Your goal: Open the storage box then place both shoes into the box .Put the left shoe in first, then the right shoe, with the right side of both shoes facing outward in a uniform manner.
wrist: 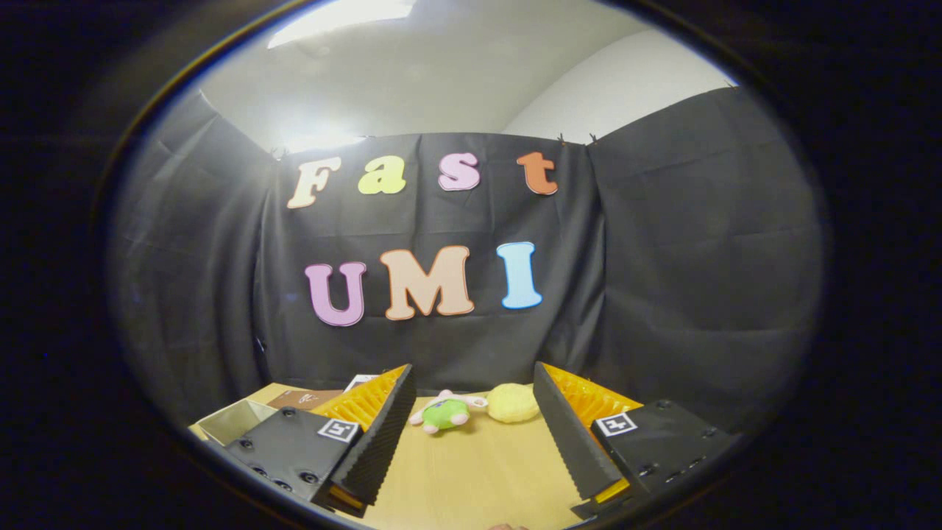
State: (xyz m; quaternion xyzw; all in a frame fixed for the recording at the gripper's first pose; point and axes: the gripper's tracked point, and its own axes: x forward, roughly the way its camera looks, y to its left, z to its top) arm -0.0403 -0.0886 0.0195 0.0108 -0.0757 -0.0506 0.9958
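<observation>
With fingers (471,434) spread apart and empty, swing toward nine o'clock, where the open grey rectangular box (234,421) waits.

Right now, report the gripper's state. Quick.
Gripper: open, holding nothing. Its fingers stand wide apart over the wooden table, with a green plush toy and a yellow plush ball lying beyond them.

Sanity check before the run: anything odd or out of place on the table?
Two soft toys lie just beyond the open gripper: a green and pink plush on its side and a yellow plush beside it. Neither belongs to a shoe task. An open box sits behind one finger. The jaws hold nothing.
</observation>
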